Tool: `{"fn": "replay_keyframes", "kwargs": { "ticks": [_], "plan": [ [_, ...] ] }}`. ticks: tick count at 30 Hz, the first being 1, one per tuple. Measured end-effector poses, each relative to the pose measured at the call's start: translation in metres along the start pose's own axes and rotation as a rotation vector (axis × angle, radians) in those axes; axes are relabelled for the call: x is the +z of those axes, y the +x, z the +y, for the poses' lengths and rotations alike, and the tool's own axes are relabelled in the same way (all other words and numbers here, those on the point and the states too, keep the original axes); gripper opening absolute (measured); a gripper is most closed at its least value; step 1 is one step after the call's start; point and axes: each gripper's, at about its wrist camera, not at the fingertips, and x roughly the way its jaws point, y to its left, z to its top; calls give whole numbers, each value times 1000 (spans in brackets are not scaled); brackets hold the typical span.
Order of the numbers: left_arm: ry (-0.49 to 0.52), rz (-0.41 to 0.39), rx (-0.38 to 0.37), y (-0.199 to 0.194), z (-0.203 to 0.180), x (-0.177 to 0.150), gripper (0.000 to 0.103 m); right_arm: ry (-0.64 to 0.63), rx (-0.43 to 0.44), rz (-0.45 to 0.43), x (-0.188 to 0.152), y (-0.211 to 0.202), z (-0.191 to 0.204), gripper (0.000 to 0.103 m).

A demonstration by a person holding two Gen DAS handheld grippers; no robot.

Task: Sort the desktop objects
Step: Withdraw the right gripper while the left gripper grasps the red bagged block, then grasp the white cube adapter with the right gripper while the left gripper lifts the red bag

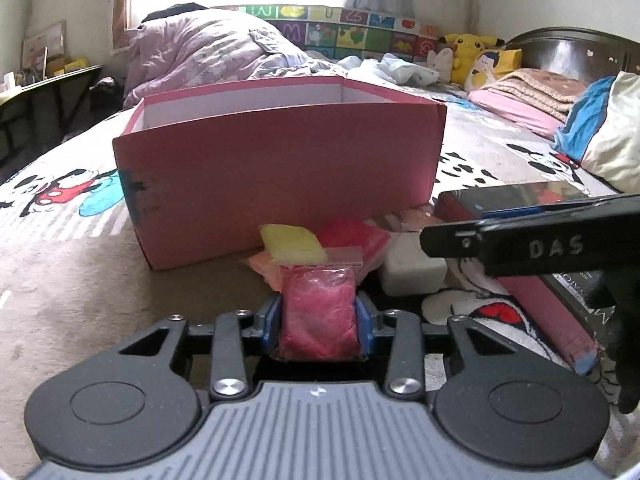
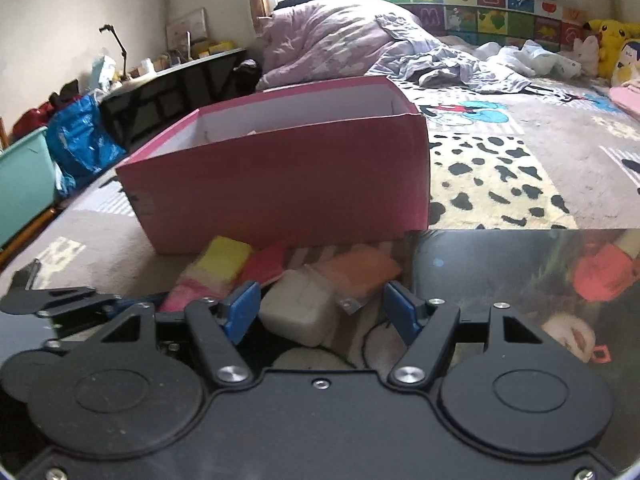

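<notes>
My left gripper [image 1: 318,322] is shut on a small clear bag of magenta filling [image 1: 318,292], low over the cartoon-print bedspread. Just ahead lie a yellow bag [image 1: 292,244], a red bag [image 1: 352,236] and a white block [image 1: 412,272], all in front of the open pink box [image 1: 280,168]. One black finger [image 1: 452,240] of my right gripper reaches in from the right. In the right wrist view my right gripper [image 2: 324,312] stands open over the white block [image 2: 296,312]; its pads do not press on it. An orange bag [image 2: 360,272] lies beyond the block. The pink box [image 2: 280,184] is behind.
A glossy dark book [image 2: 520,280] lies flat at the right, beside the bags. A bundled lilac quilt [image 1: 208,48], plush toys [image 1: 468,56] and pillows [image 1: 612,128] lie further up the bed. A dark desk [image 2: 168,84], a blue bag [image 2: 80,140] and a teal bin [image 2: 24,184] stand off its left side.
</notes>
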Motion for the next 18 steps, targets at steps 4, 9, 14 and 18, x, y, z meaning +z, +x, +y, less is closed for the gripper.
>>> {"fn": "replay_keyframes", "kwargs": {
  "ticks": [4,9,14,18],
  "plan": [
    [-6,-9,-2,-5,2,2,36,-18,1,3,-2,-1,1,69],
    [-8,-23,12,-11,2,3,36,-41,15,9,-8,-3,4,69],
    [-24,-37,36,-13,7,4,36,-67,39,30,-15,2,15,69],
    [-47,-48,46,-16,15,6,36,-79,15,40,-15,14,23,68]
  ]
}}
